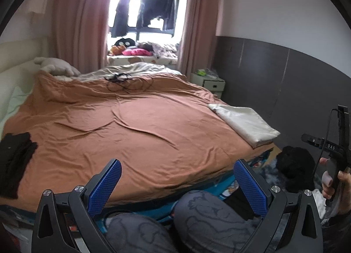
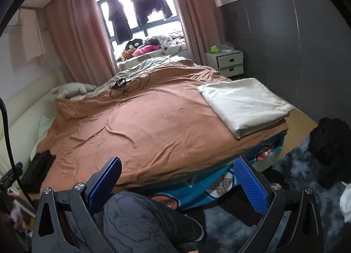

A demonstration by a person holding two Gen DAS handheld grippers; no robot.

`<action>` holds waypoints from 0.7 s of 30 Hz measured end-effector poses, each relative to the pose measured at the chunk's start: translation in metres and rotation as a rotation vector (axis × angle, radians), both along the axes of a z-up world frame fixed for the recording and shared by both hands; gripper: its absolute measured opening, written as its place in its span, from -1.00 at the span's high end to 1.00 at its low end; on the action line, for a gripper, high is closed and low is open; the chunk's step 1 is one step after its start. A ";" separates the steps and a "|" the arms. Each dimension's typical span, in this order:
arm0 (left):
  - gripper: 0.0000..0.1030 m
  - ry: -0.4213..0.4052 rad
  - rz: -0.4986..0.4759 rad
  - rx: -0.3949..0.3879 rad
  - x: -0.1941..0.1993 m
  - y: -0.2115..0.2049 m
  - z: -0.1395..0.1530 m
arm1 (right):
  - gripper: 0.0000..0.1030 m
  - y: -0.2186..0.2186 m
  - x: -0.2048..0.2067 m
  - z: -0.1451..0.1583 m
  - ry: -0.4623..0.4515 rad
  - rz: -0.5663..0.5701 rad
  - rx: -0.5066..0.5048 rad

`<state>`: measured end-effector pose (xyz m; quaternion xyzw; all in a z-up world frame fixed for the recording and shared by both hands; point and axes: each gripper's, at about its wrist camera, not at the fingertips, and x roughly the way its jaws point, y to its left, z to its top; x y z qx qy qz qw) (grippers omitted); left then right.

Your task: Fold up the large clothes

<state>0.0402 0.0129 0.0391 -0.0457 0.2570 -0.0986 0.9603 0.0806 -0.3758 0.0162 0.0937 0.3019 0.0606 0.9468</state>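
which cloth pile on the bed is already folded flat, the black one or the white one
The white cloth, at the bed's right edge: a neat flat rectangle. The black pile at the left edge lies bunched and rumpled. Both grippers are open, holding nothing.

From the right wrist, the right gripper point(image 2: 176, 182) hangs with its jaws wide apart over the person's knee point(image 2: 136, 220), facing a bed point(image 2: 142, 125) with a folded cream sheet point(image 2: 243, 108) at its right corner and dark clothes point(image 2: 38, 170) at its left edge.

The bed point(image 2: 153, 125) is covered by an orange sheet point(image 1: 136, 125); a folded cream cloth point(image 2: 243, 104) lies at its right edge, black clothing point(image 1: 15, 161) at its left, cables point(image 2: 127, 84) near its far end.
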 end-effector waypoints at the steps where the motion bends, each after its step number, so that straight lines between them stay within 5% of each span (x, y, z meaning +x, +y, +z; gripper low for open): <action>1: -0.99 -0.005 0.011 -0.001 -0.005 0.003 0.000 | -0.99 0.002 -0.002 -0.003 0.002 0.004 0.002; 21: -0.99 -0.076 0.178 -0.013 -0.066 0.018 -0.030 | -0.99 0.051 -0.031 -0.051 -0.039 0.091 -0.021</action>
